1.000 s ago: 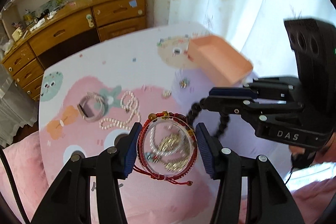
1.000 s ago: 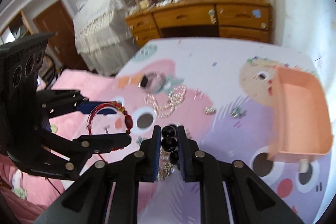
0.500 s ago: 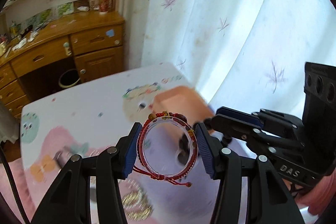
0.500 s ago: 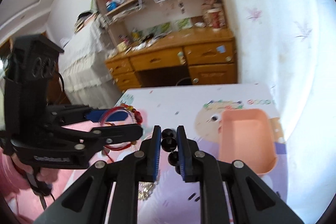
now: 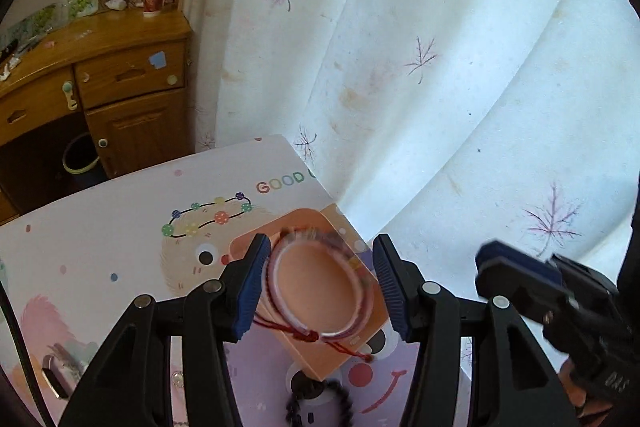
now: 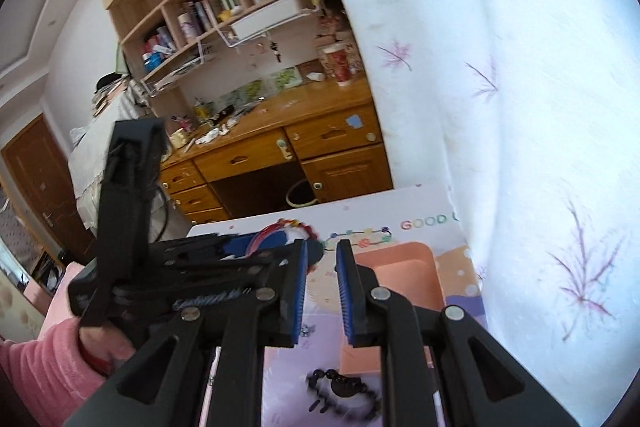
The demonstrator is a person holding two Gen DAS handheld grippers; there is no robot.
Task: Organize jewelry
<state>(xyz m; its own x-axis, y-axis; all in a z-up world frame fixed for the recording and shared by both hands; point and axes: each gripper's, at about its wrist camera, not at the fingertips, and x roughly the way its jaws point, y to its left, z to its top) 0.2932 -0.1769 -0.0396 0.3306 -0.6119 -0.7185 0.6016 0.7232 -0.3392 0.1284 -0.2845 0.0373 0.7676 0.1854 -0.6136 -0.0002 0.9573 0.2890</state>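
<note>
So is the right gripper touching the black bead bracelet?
Apart. Right wrist view: right gripper open, nothing between pads; black bead bracelet sits below, clear of it.
</note>
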